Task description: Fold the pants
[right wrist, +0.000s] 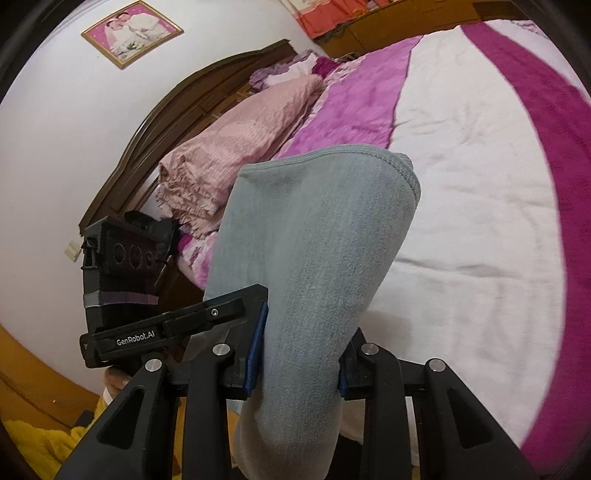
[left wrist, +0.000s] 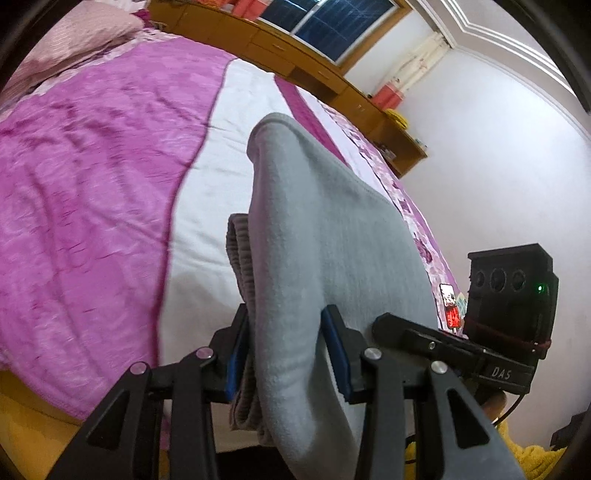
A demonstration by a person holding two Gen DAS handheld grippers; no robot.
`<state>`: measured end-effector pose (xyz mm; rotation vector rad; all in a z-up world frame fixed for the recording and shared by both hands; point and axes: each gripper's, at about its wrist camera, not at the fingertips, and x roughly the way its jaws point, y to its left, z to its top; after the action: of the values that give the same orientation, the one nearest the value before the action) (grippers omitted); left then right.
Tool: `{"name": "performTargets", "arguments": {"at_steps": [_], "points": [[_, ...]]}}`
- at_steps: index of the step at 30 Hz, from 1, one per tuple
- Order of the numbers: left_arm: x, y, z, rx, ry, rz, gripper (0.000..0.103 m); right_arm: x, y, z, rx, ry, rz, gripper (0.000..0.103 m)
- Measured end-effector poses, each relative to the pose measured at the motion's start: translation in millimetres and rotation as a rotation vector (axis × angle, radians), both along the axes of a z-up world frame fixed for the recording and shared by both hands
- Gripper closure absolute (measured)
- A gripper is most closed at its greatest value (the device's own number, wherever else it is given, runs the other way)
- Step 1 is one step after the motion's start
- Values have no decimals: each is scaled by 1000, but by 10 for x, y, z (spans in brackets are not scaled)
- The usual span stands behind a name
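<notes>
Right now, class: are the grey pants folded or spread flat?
Folded: the grey pants hang doubled in layers, pinched by the left claw and right claw.

grey pants (left wrist: 325, 236), folded, held aloft

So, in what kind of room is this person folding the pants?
Most likely a home bedroom. There is a large bed with a pink and white cover, a dark wooden headboard with a pillow against it, and a framed photo on the wall.

Black left tongs (left wrist: 288, 354), blue pads (left wrist: 336, 354), silver rivets, right tongs (right wrist: 301, 354) marked "GenRobot.AI"
</notes>
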<state>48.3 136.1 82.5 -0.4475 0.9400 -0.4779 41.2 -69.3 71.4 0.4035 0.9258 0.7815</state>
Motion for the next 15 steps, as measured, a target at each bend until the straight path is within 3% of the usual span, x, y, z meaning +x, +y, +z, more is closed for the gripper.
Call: {"name": "performTargets", "arguments": {"at_steps": [15], "points": [[820, -883, -48, 33, 0, -98, 62, 519, -804, 5, -32, -23, -118, 79]]}}
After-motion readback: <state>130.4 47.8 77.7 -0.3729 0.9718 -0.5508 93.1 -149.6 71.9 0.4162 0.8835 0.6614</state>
